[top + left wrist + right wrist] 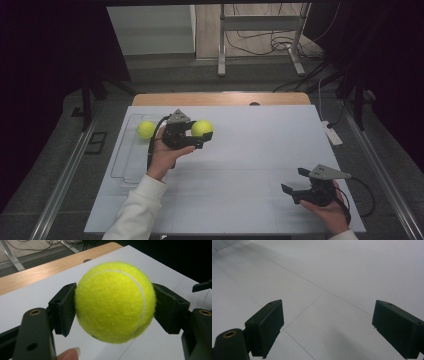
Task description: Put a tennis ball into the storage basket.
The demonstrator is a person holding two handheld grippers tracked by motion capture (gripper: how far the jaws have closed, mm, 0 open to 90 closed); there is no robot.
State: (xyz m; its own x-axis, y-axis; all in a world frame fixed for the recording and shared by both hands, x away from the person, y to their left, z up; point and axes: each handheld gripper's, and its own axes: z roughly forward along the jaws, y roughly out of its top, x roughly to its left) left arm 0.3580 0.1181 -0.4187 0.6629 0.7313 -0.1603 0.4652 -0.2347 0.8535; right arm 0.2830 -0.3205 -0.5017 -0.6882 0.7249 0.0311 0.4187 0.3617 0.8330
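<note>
Jaws of your right gripper (294, 186) stand apart with nothing between them, low over the pale grey desk (240, 165). Your left gripper (199, 136) is clamped across the middle of a fuzzy yellow-green tennis ball (113, 301), held above the desk. Light, springy and felted, it should grip well at its widest. A second yellow-green tennis ball (146, 129) sits in the clear plastic tray (121, 155). Beyond lie a grey floor and cables.

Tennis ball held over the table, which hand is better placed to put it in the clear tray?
Left. The left gripper already clamps the tennis ball beside the clear tray; the right gripper sits open, far off.
</note>
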